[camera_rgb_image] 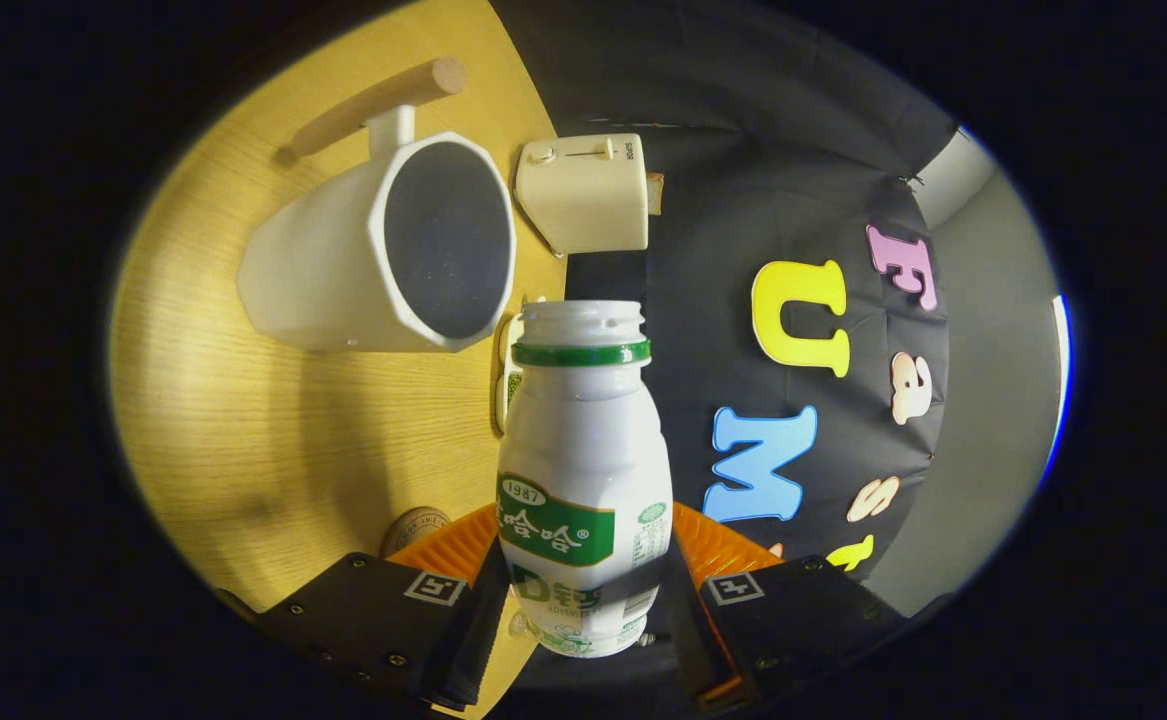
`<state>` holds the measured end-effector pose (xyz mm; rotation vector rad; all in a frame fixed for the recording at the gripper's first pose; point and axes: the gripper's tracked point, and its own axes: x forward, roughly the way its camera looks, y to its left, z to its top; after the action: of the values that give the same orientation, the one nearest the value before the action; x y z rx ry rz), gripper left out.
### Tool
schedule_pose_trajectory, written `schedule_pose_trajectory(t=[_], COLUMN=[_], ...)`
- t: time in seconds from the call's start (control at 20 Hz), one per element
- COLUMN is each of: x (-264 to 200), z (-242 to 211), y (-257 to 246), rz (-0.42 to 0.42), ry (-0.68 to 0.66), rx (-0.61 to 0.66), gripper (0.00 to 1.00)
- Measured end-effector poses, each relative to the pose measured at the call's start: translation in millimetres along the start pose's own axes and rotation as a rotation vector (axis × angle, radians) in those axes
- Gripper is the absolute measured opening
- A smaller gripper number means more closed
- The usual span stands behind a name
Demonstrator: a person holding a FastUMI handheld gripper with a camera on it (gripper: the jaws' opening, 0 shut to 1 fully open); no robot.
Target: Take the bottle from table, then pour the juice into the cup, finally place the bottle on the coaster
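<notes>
**Claw clamped on one bottle, near one cup**

In your gripper view, your claw (583,590) is closed on one white bottle (583,470), a finger pressing each side of its lower body. The bottle is uncapped, its mouth pointing toward one white cup (343,265) on the wooden table (233,440). One cream toaster (588,192) sits just beyond the cup.

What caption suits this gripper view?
Gripper shut on white plastic bottle, tipped beside white cup on wooden table.

Wooden table (273,440) bearing white cup (343,260), cream toaster (588,195), round coaster (415,525).
</notes>
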<state>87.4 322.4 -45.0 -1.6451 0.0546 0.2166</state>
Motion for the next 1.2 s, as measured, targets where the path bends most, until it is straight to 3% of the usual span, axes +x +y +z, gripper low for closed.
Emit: schedule_pose_trajectory(t=[1.2], x=[-8], z=[13], y=[-20], rz=[-0.062], ry=[-0.010], rx=[-0.144], gripper=[0.72])
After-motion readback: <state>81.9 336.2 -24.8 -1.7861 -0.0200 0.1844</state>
